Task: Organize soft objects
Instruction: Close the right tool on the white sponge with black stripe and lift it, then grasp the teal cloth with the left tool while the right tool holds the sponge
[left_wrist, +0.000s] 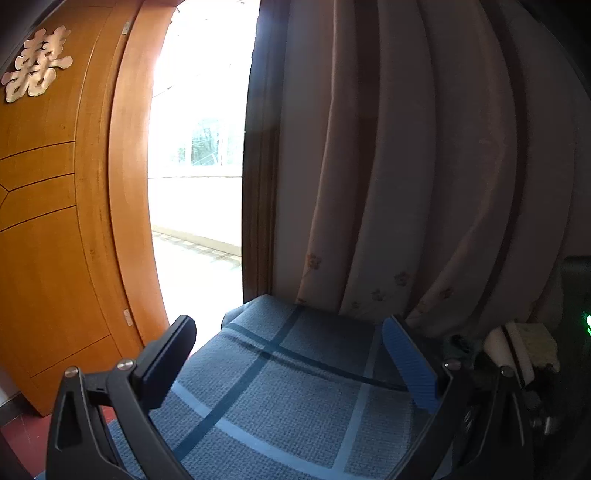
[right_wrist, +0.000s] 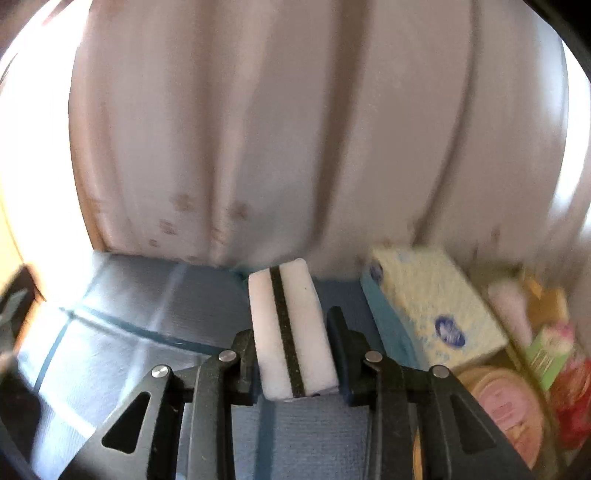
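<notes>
white sponge pinched in our right gripper over blue cloth; left gripper wide, empty. yellow sponge, clutter unsorted; we judge task early.

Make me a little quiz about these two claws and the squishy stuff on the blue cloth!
1. True or false: the right claw is squeezing a white sponge with a dark stripe.
2. Which claw has nothing between its fingers: left or right?
3. What lies just right of the held sponge? A) a yellow sponge with a blue layer B) a red ball C) a spoon

Key:
1. True.
2. Left: the left claw stands open over the blue checked cloth.
3. A, the yellow sponge.
</notes>
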